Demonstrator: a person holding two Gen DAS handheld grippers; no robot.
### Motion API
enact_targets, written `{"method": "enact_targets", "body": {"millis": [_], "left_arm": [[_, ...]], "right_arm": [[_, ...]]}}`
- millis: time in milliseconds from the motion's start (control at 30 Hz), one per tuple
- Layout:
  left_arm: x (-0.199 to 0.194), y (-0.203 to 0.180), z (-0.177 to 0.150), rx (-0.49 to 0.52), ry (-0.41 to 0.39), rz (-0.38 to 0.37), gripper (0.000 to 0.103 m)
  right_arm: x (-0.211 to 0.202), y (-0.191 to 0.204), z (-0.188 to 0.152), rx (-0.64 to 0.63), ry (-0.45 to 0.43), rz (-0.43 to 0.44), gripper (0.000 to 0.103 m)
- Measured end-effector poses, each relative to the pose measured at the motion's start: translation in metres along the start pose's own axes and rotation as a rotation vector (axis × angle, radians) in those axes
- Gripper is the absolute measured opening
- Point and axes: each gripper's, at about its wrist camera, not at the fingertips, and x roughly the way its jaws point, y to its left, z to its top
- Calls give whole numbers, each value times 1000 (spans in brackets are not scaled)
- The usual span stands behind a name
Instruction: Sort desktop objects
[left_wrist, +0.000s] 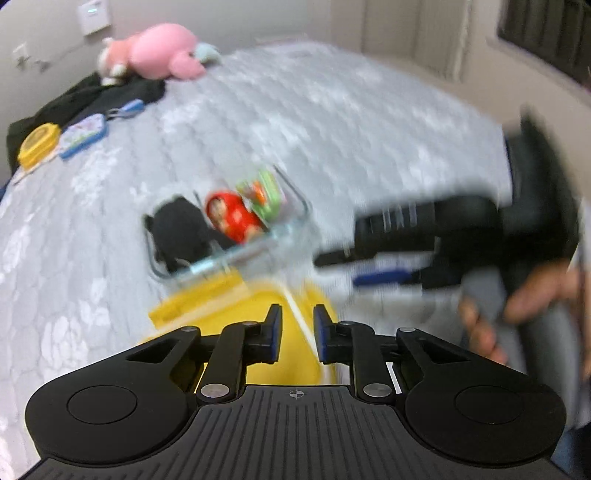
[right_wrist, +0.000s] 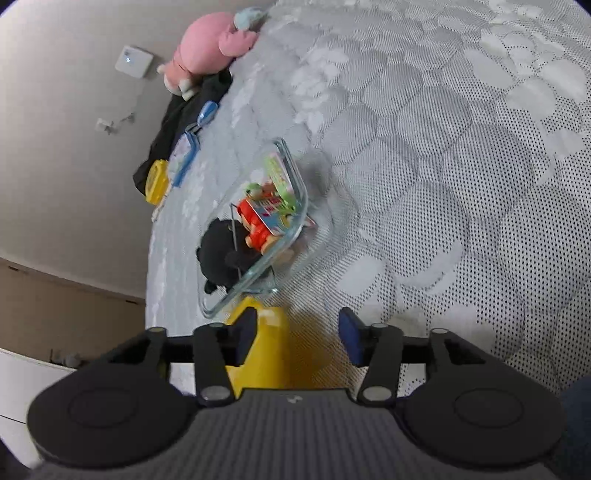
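Note:
A clear glass container (left_wrist: 295, 210) (right_wrist: 295, 177) sits on the grey patterned bed cover. It holds a red doll (left_wrist: 232, 218) (right_wrist: 255, 221), a black object (left_wrist: 181, 229) (right_wrist: 221, 251) and green packets (left_wrist: 266, 195) (right_wrist: 280, 177). A yellow lid (left_wrist: 236, 302) (right_wrist: 266, 350) is just in front of it. My left gripper (left_wrist: 297, 332) is nearly shut around the lid's white rim. My right gripper (right_wrist: 297, 334) is open, its left pad against the lid. The right gripper (left_wrist: 354, 266) also shows in the left wrist view, blurred.
At the far left edge lie a yellow container (left_wrist: 38, 142) (right_wrist: 157, 181), a blue tin (left_wrist: 83, 134) (right_wrist: 186, 155), a blue clip (left_wrist: 129, 107), black cloth (left_wrist: 122, 92) and a pink plush toy (left_wrist: 162, 50) (right_wrist: 210, 44). A wall stands behind.

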Motion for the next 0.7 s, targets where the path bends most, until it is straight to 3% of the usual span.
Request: {"method": "enact_targets", "body": {"millis": [133, 233, 333, 400, 533, 600, 700], "left_arm": [[-11, 22, 17, -44, -9, -13, 19], [-2, 16, 10, 55, 44, 31, 23], [13, -4, -10, 179, 97, 126, 40], [19, -13, -22, 210, 125, 141, 43], [24, -21, -33, 222, 149, 127, 59], [24, -23, -35, 231, 150, 131, 68], [25, -24, -36, 251, 147, 138, 83]], "right_arm": [[5, 5, -4, -45, 22, -33, 54], [15, 12, -8, -107, 86, -73, 59], [34, 25, -16, -228, 128, -203, 59], [46, 33, -22, -314, 144, -266, 51], [61, 42, -32, -427, 191, -272, 48], [66, 45, -37, -475, 195, -288, 26], [60, 46, -37, -495, 168, -284, 22]]}}
